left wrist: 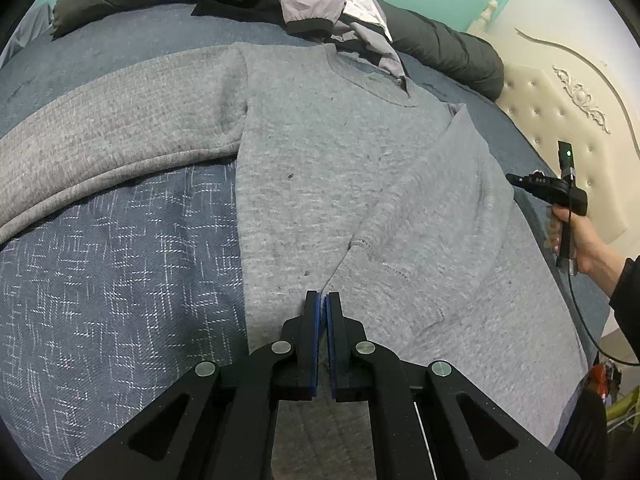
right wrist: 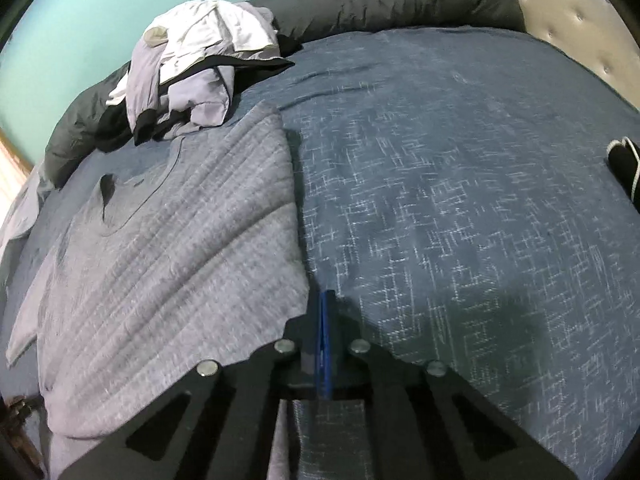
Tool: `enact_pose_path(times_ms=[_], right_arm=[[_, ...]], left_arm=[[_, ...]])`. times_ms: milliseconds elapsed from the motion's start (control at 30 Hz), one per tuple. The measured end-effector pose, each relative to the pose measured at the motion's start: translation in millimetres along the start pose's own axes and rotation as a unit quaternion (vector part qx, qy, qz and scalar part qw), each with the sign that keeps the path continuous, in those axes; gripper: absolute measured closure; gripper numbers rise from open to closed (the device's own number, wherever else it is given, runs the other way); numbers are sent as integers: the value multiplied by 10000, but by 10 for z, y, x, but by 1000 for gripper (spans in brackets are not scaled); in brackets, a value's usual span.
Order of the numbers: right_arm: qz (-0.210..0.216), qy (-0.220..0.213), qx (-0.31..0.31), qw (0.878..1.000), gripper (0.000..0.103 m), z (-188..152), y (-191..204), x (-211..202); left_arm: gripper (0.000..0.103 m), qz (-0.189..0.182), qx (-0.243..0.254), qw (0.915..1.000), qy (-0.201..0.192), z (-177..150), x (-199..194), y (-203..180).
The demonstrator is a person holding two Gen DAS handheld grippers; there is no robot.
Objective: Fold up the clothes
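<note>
While the grey sweater (left wrist: 320, 168) is lying flat on the blue bedspread (left wrist: 120, 260), its left sleeve (left wrist: 100, 132) is stretching out wide toward the left side, not yet folded. Moving to the middle, the left gripper (left wrist: 322, 300) is resting low over the body of the sweater near the hem, and its fingers are looking pressed together; I cannot tell if a thin bit of knit is caught between the blue pads. Beside it, the other sleeve (left wrist: 420, 208) is already lying folded diagonally across the chest, with its cuff just near the left gripper. Further right, the right gripper (right wrist: 326, 300) is hovering at the right edge of the sweater, its fingers closed with nothing seen between them.

Knit like this is looking soft, light and floppy, so I judge it is going to sag and wrinkle when lifted. A good place for taking hold is the cuff of the spread sleeve, or the shoulder seam, pinching a full fold of cloth. At the far side, a pile of clothes (left wrist: 320, 0) is waiting.
</note>
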State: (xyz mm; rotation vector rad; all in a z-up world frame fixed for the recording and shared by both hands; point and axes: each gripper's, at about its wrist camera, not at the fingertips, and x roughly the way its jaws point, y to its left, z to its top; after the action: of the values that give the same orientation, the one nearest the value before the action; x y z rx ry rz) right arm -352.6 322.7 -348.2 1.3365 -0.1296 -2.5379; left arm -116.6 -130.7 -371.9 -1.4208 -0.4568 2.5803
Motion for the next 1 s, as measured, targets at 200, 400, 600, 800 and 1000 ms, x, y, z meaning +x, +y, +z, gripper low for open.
enact_pose_path(times_ms=[200, 400, 600, 800, 1000], right_arm=[[85, -252, -58, 9996, 103, 57, 20, -92], [34, -391, -281, 9988, 102, 359, 203, -122], [79, -169, -328, 9993, 102, 731, 393, 96], [-196, -115, -221, 9995, 63, 1133, 510, 380], [-481, 87, -327, 9983, 53, 1429, 572, 697]], left_arm=[[100, -14, -23, 10000, 35, -5, -24, -9], [100, -84, -134, 9999, 41, -38, 17, 6], [100, -82, -158, 9998, 37, -42, 44, -3], [100, -147, -215, 9996, 54, -54, 77, 34], [100, -111, -132, 9998, 88, -73, 86, 6]])
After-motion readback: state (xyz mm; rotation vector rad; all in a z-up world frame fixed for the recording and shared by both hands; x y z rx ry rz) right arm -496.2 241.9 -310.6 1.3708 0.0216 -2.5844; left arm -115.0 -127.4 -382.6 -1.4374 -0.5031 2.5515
